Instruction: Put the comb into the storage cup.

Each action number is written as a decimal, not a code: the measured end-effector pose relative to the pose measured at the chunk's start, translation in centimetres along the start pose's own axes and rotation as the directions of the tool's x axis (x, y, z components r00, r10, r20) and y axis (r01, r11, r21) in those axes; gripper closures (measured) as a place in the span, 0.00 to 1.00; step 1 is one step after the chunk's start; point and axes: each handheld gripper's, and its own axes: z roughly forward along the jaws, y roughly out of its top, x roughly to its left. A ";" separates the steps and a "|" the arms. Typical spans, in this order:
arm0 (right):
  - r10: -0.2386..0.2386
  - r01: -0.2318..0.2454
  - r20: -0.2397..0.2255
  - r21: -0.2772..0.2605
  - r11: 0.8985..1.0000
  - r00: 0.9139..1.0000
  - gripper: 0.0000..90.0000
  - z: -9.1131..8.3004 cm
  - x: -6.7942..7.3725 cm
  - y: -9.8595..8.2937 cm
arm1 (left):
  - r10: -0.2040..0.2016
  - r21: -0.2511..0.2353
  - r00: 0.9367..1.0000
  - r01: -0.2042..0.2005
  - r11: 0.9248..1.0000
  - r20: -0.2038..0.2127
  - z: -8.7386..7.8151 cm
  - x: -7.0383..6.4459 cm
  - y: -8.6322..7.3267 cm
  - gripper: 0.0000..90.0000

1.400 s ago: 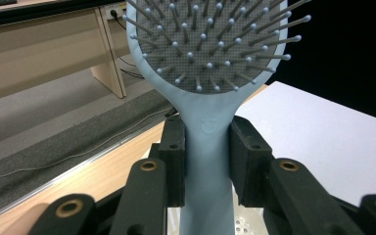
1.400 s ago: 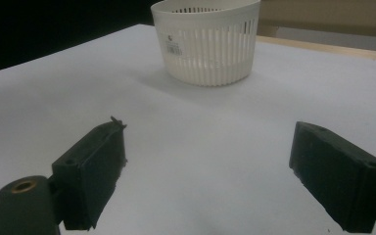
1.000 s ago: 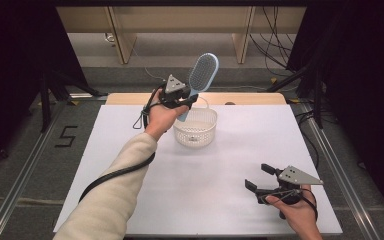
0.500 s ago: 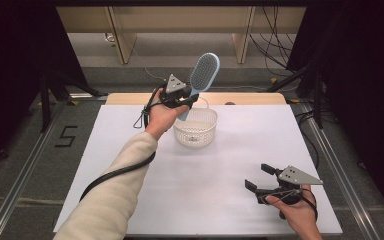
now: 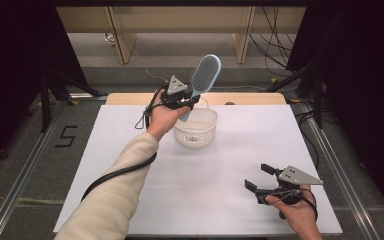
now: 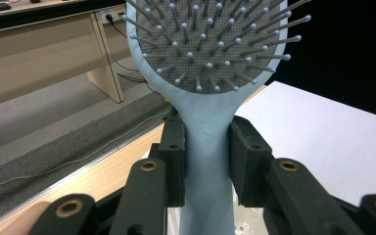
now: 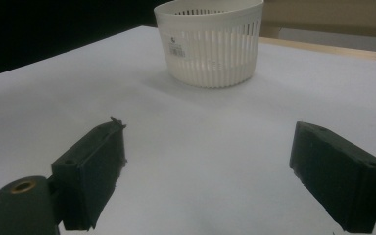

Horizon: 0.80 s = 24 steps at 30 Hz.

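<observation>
Left gripper (image 5: pixel 189 102) is clamping a light-blue hairbrush (image 5: pixel 203 77) by the handle, jaws pressing both sides of the neck just below the head. Brush is being held up off the table, tilting up and away over the far-left rim of the basket (image 5: pixel 196 131), handle end pointing down toward it. Cannot tell whether the handle tip is touching the rim.

Hairbrush (image 6: pixel 210 63): smooth matte plastic, oval paddle head, flat tapering handle with a small embossed mark at the neck. The pad is a fine-dotted grey cushion and is carrying straight grey pins with rounded ball tips, set in regular rows. In the left gripper view the bristle side is facing the camera.

The basket (image 7: pixel 210 44) is sitting near the middle of the table's far edge: round white plastic tub, walls made of thin vertical slats, solid band at the rim, small printed label on the side, slight taper toward the base.

Table (image 5: pixel 230 165) is wearing a flat matte white cover; a bare wood strip is showing along the far edge.

Right gripper (image 5: pixel 266 181) is resting low near the near-right corner, jaws standing wide apart and gripping nothing. Its black pads (image 7: pixel 90 166) are looking blocky, with a scuffed matte finish.
</observation>
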 end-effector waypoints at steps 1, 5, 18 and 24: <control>0.002 -0.002 0.000 0.001 1.000 1.000 0.16 0.0 0.0 0.0 | 0.001 -0.001 1.000 -0.001 1.000 0.001 0.0 0.0 0.0 0.78; 0.005 -0.005 -0.001 0.002 1.000 1.000 0.16 0.0 0.0 0.0 | 0.006 -0.001 1.000 -0.006 1.000 0.002 0.1 -0.2 0.2 0.78; 0.003 -0.003 -0.002 0.001 1.000 1.000 0.16 0.0 0.0 0.0 | 0.002 0.004 1.000 -0.002 1.000 0.003 0.6 0.0 -0.2 0.78; 0.003 -0.003 -0.002 0.000 1.000 1.000 0.16 0.0 0.0 0.0 | 0.000 0.010 1.000 0.000 1.000 0.003 0.9 -0.1 -0.3 0.78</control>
